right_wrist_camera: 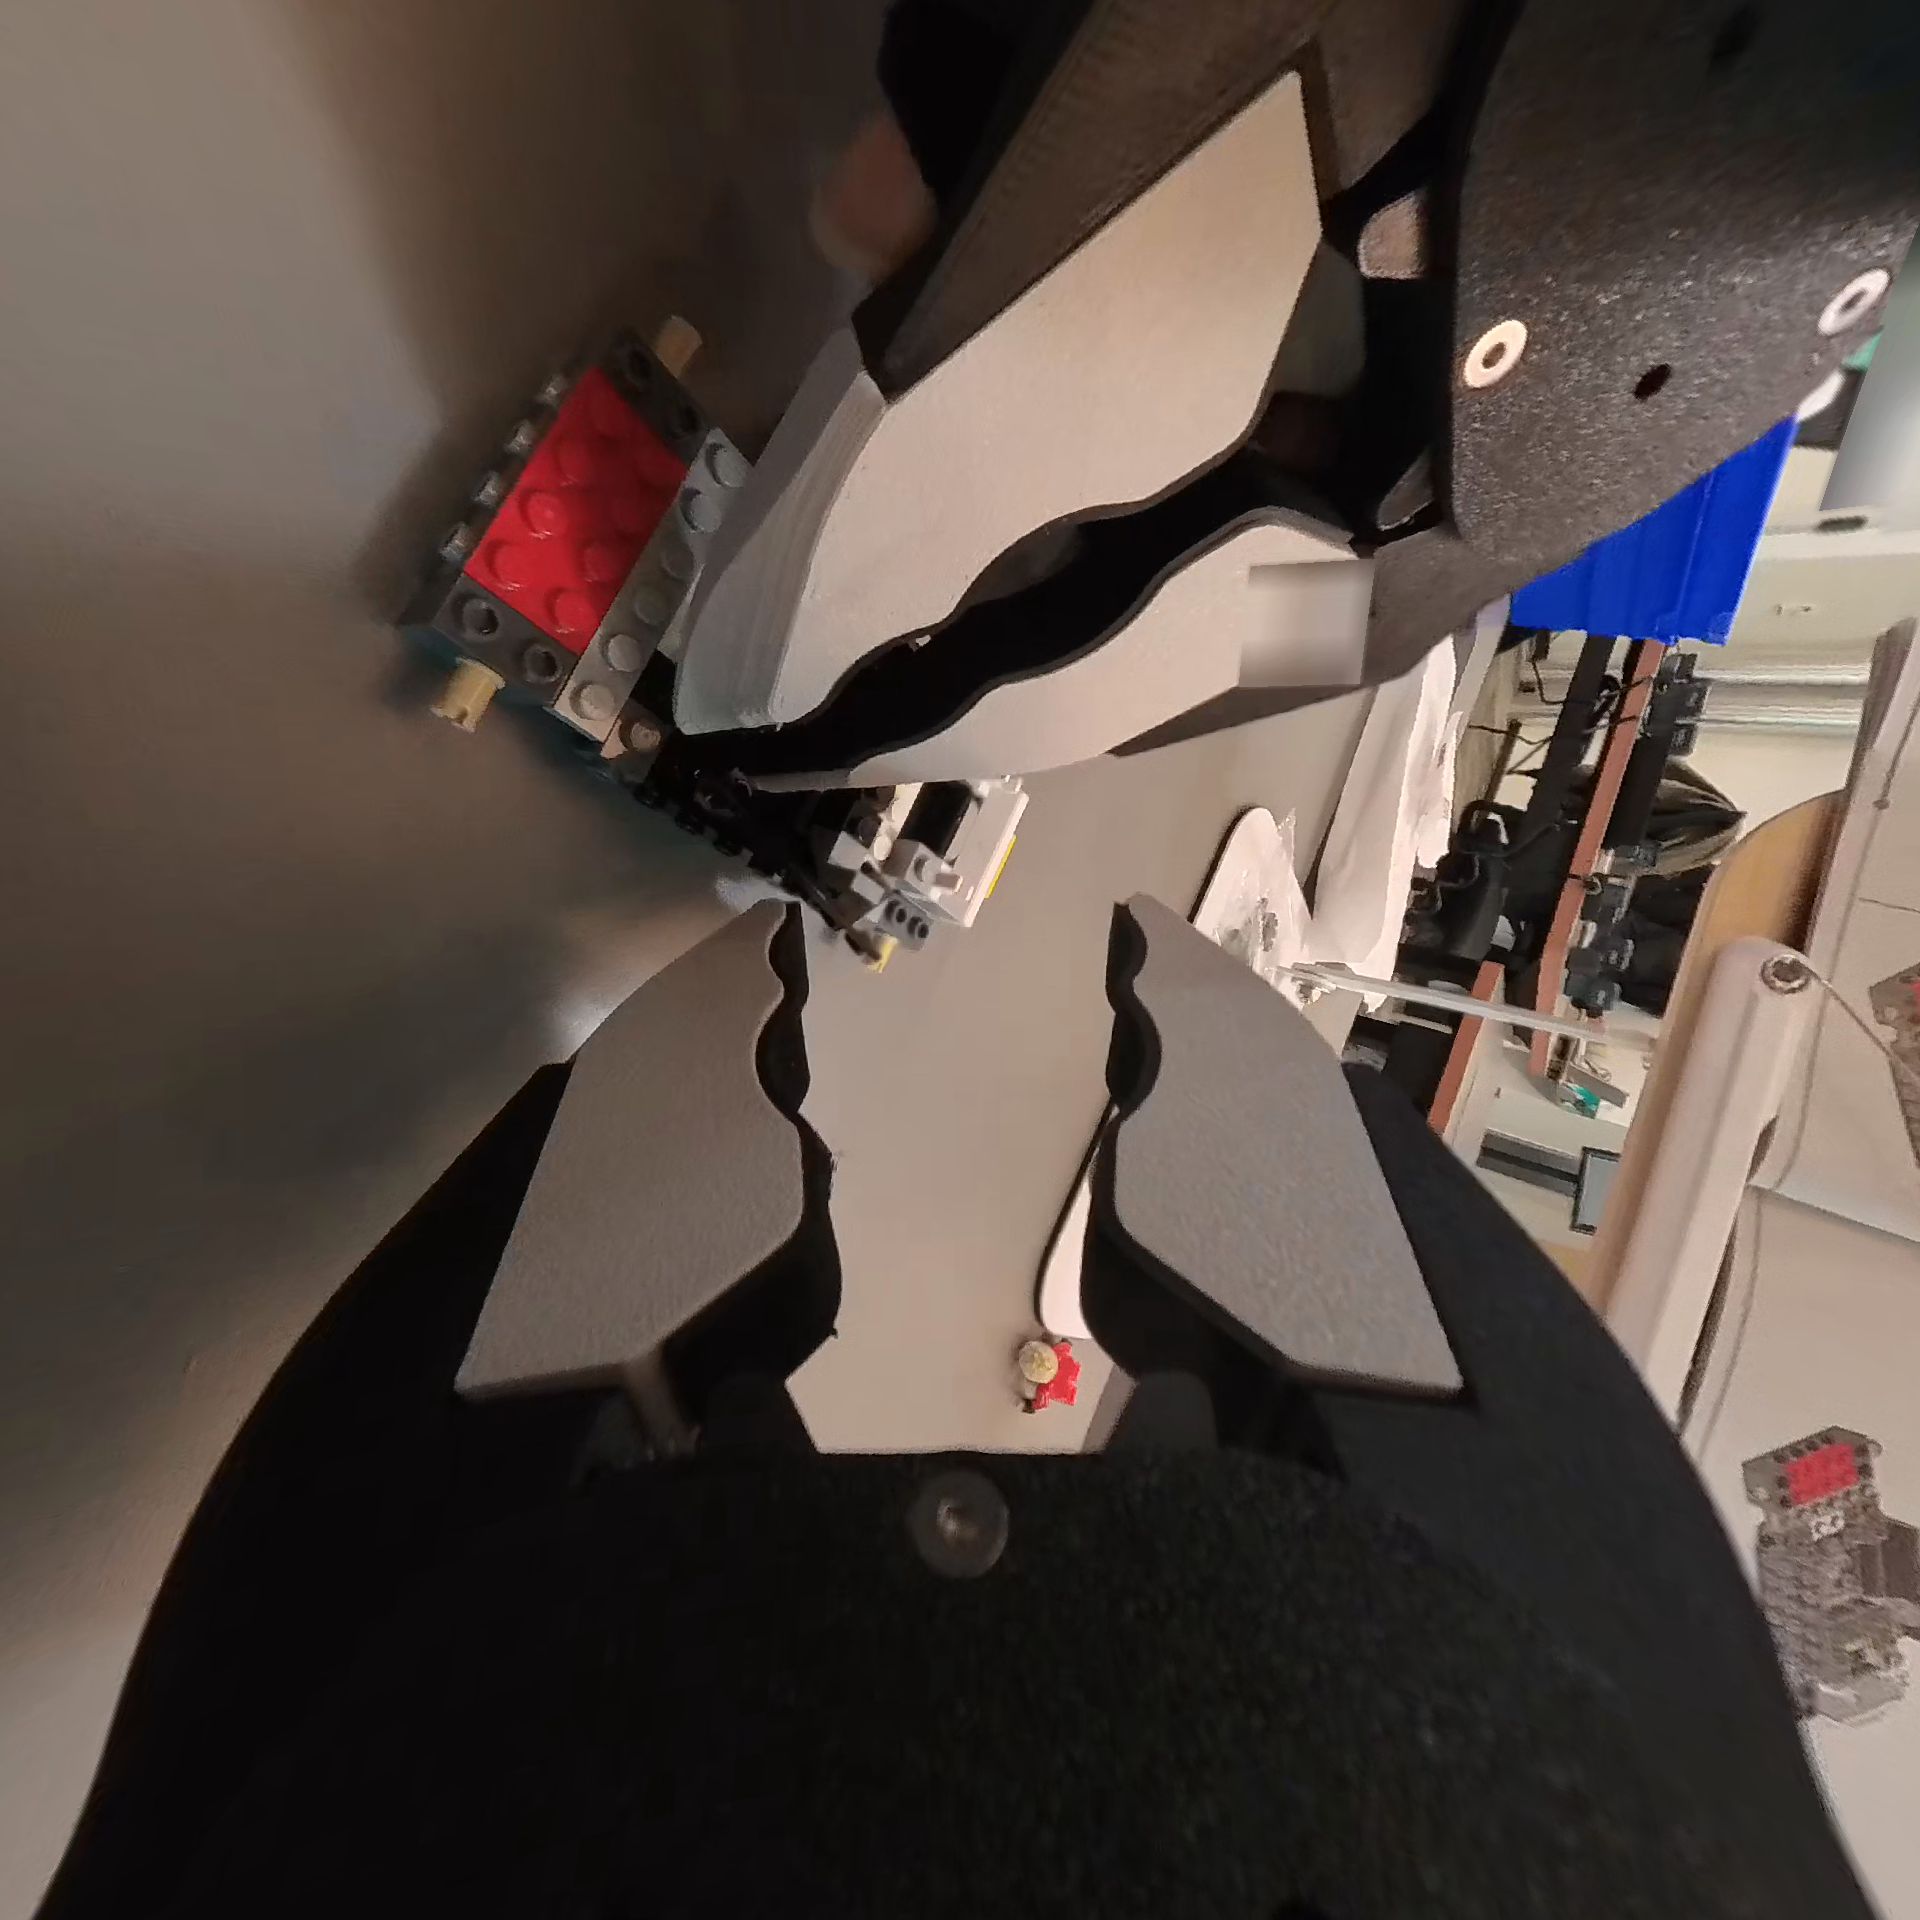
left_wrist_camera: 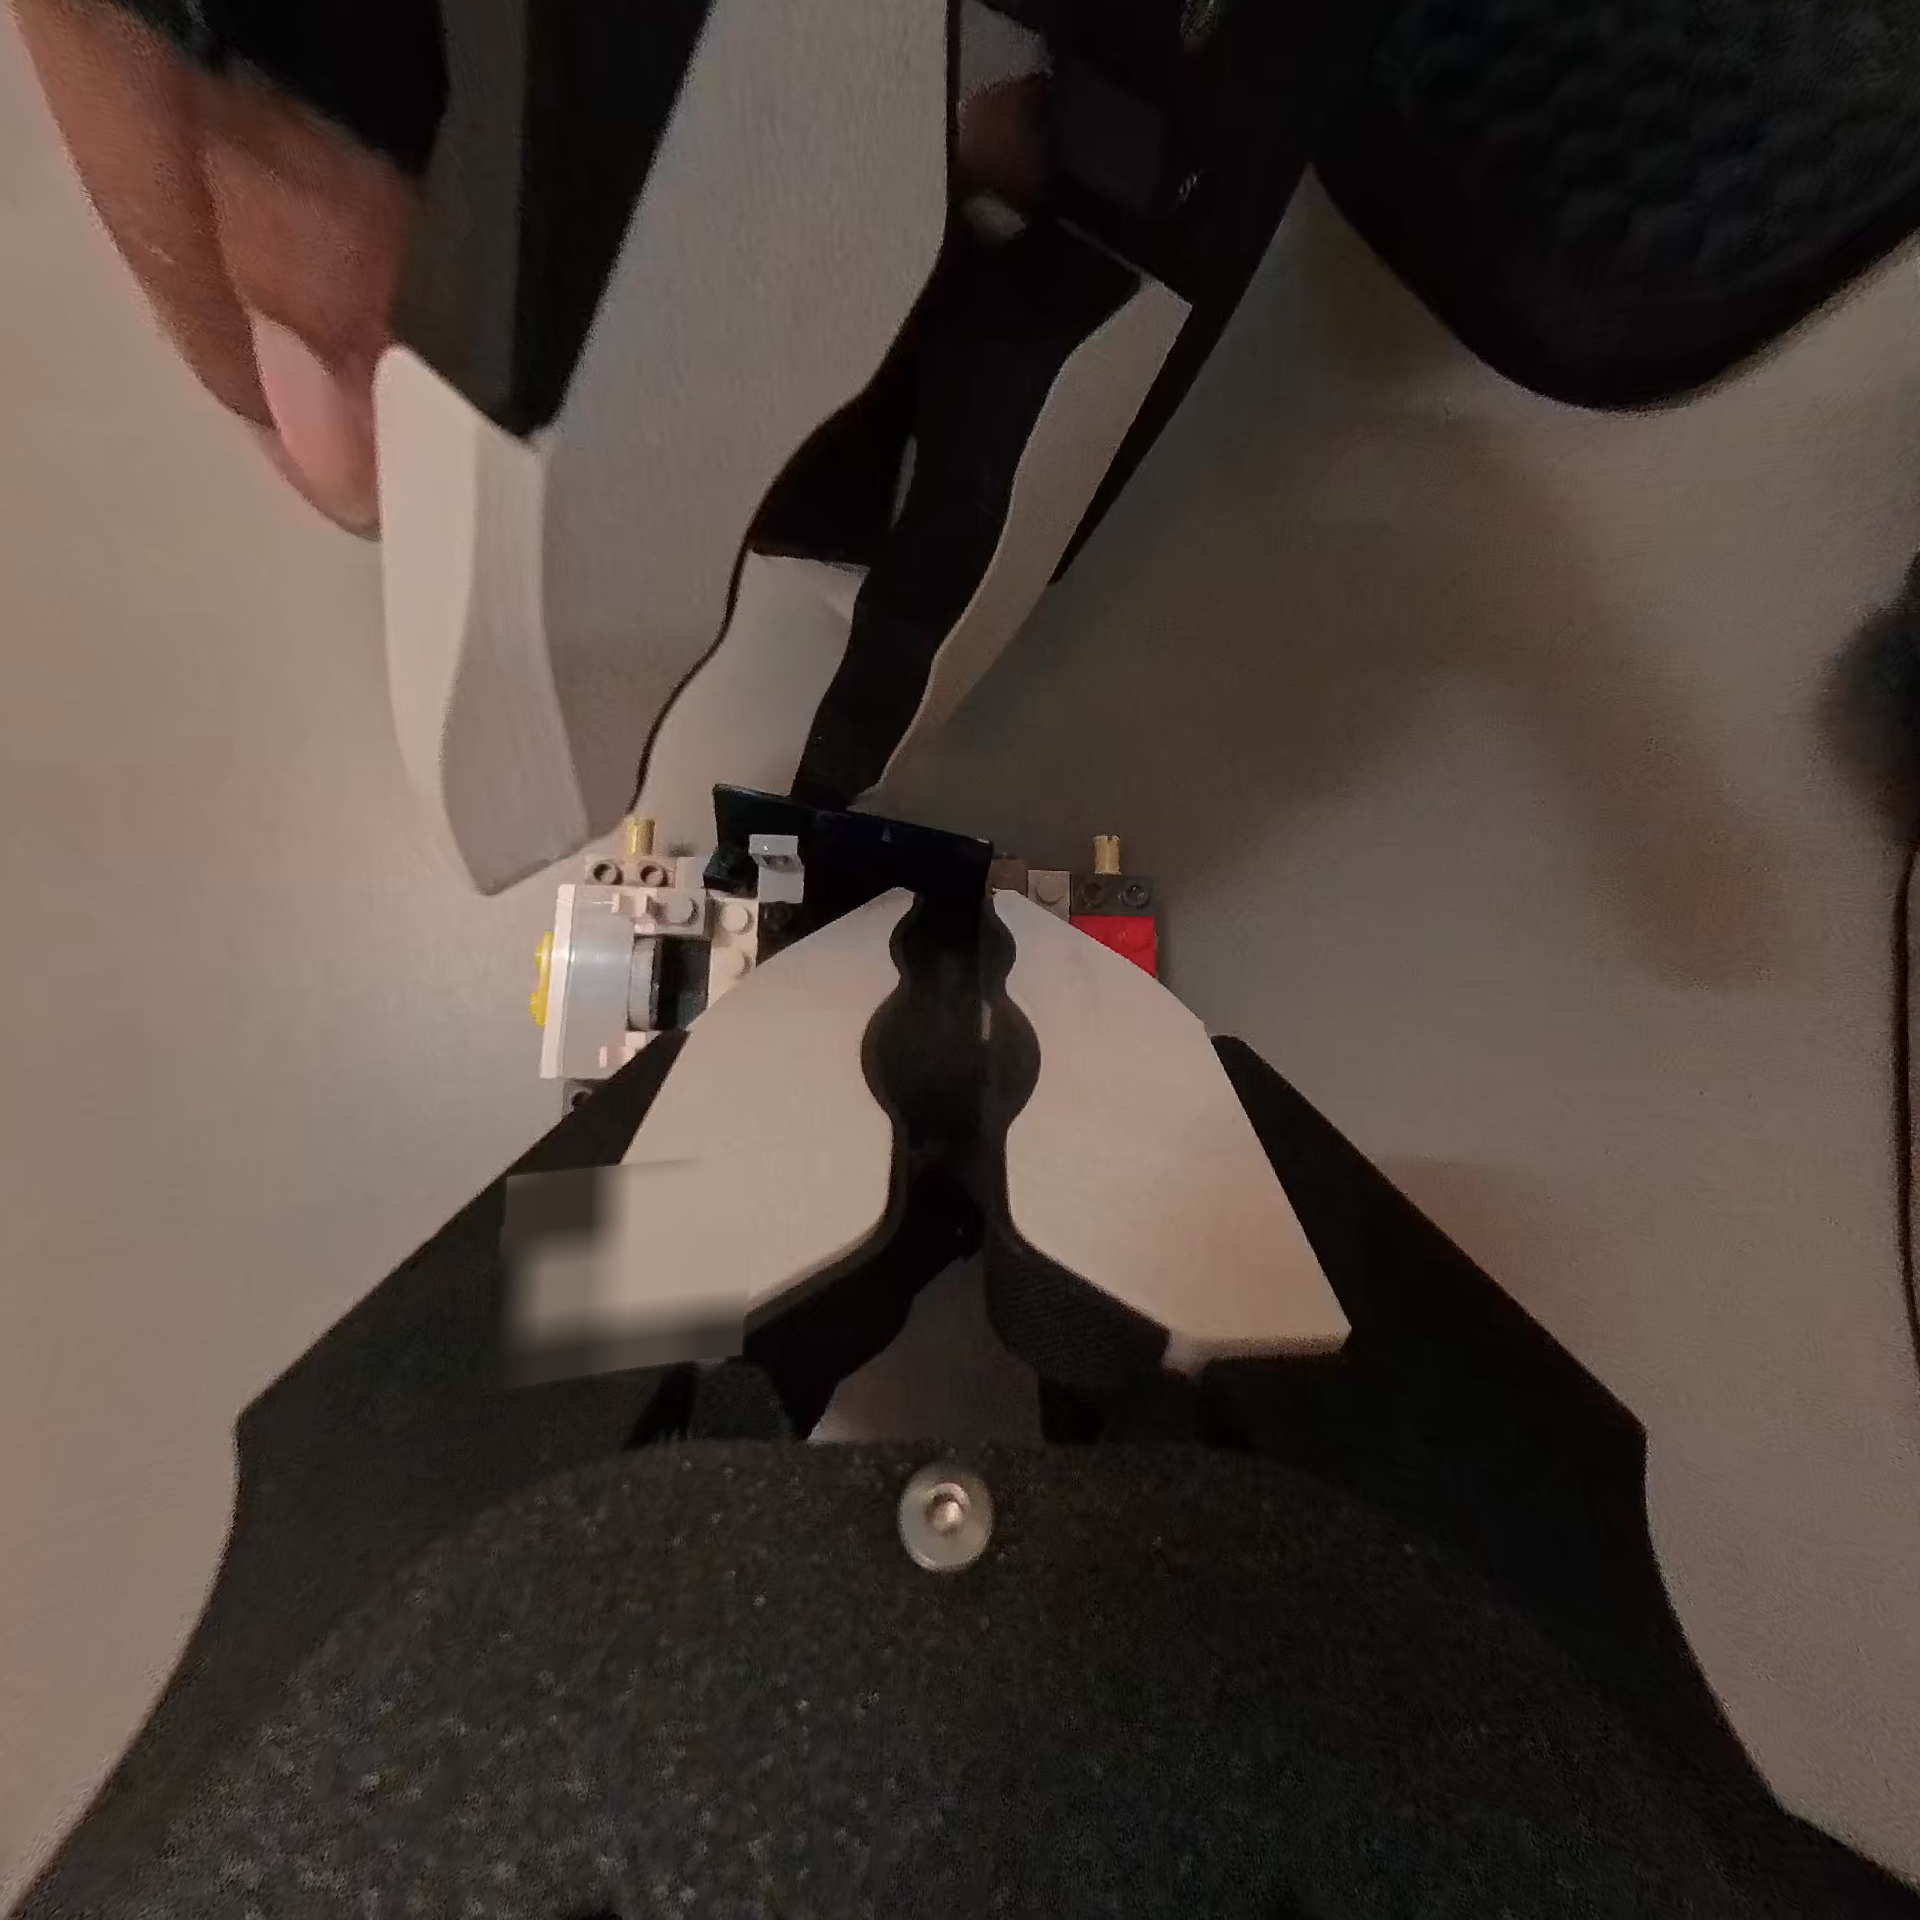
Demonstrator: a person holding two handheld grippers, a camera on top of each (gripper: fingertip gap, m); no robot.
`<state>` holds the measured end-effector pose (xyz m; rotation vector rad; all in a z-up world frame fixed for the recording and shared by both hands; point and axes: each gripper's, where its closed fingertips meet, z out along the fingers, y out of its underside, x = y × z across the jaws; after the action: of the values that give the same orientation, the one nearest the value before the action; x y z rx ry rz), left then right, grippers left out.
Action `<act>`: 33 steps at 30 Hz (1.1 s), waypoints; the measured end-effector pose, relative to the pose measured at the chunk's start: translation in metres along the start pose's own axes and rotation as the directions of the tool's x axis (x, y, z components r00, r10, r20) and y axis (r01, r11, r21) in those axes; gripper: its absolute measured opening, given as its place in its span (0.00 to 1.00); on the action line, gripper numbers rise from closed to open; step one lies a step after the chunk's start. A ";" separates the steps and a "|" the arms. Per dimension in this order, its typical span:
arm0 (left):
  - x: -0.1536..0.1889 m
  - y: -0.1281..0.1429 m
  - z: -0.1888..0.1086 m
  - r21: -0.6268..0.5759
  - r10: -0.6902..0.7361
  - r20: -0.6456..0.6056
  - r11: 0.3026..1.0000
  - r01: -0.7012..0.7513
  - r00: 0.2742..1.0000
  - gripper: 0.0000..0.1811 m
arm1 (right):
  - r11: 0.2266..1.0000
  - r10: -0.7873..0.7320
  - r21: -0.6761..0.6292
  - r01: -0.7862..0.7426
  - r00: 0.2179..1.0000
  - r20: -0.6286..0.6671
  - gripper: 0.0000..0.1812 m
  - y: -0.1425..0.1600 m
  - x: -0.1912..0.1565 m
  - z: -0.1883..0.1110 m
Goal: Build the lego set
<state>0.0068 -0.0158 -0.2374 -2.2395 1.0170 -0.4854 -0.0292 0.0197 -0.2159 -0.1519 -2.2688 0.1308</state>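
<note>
Left gripper (left_wrist_camera: pixel 945 894) fingers (left_wrist_camera: pixel 800 1039) were pinched nearly together on the black mid-section of the lego model (left_wrist_camera: pixel 831 883), which sat on the pale table (left_wrist_camera: pixel 1455 935). In the right wrist view the same gripper (right_wrist_camera: pixel 727 764) reached in from above, tips clamped on the model (right_wrist_camera: pixel 727 790). Right gripper (right_wrist_camera: pixel 951 920) fingers (right_wrist_camera: pixel 665 1143) stood wide apart, holding nothing, tips just short of the model's white end. In the left wrist view that gripper (left_wrist_camera: pixel 665 831) hung over the model's white end, blurred, with a hand (left_wrist_camera: pixel 208 260) behind it. The model's red brick (right_wrist_camera: pixel 566 509) end with tan axle pins lay left of the clamp; the white-and-grey end with a yellow piece (left_wrist_camera: pixel 540 971) lay on the other side. A small red and tan piece (right_wrist_camera: pixel 1049 1371) lay loose on the table, well apart from the model. Clutter and shelving stood far right of the model.
</note>
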 end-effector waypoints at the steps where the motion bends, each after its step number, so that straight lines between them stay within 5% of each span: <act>1: 0.000 -0.001 0.000 0.009 -0.008 0.003 1.000 0.008 1.000 0.05 | 1.000 0.011 0.002 -0.011 1.000 0.000 0.31 0.000 0.001 0.000; 6: 0.001 -0.007 -0.002 0.093 -0.101 0.012 0.991 0.100 0.995 0.05 | 0.965 0.261 -0.012 -0.261 0.958 0.121 0.29 0.016 -0.010 -0.008; 8: 0.000 -0.007 -0.002 0.106 -0.116 0.030 0.988 0.112 0.993 0.05 | 0.868 0.483 0.005 -0.497 0.847 0.221 0.29 0.014 -0.017 -0.014; 11: 0.001 -0.008 -0.001 0.116 -0.136 0.046 0.985 0.130 0.990 0.05 | 0.616 0.725 0.019 -0.788 0.576 0.377 0.35 -0.001 -0.023 -0.023; 15: 0.003 -0.007 0.000 0.111 -0.139 0.053 0.985 0.133 0.989 0.05 | 0.460 0.796 0.011 -0.888 0.417 0.439 0.37 -0.011 -0.029 -0.020; 29: 0.008 -0.005 -0.002 0.111 -0.083 0.028 0.991 0.080 0.996 0.05 | 0.504 0.722 0.025 -0.863 0.438 0.535 0.28 -0.018 -0.031 -0.009; 33: 0.016 -0.003 -0.005 0.094 -0.057 -0.019 0.994 0.058 0.998 0.14 | 0.518 0.721 -0.001 -0.855 0.437 0.538 0.28 -0.019 -0.033 -0.010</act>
<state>0.0161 -0.0286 -0.2310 -2.1885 0.9203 -0.5667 -0.0016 -0.0035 -0.2310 -1.1931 -2.4158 1.1145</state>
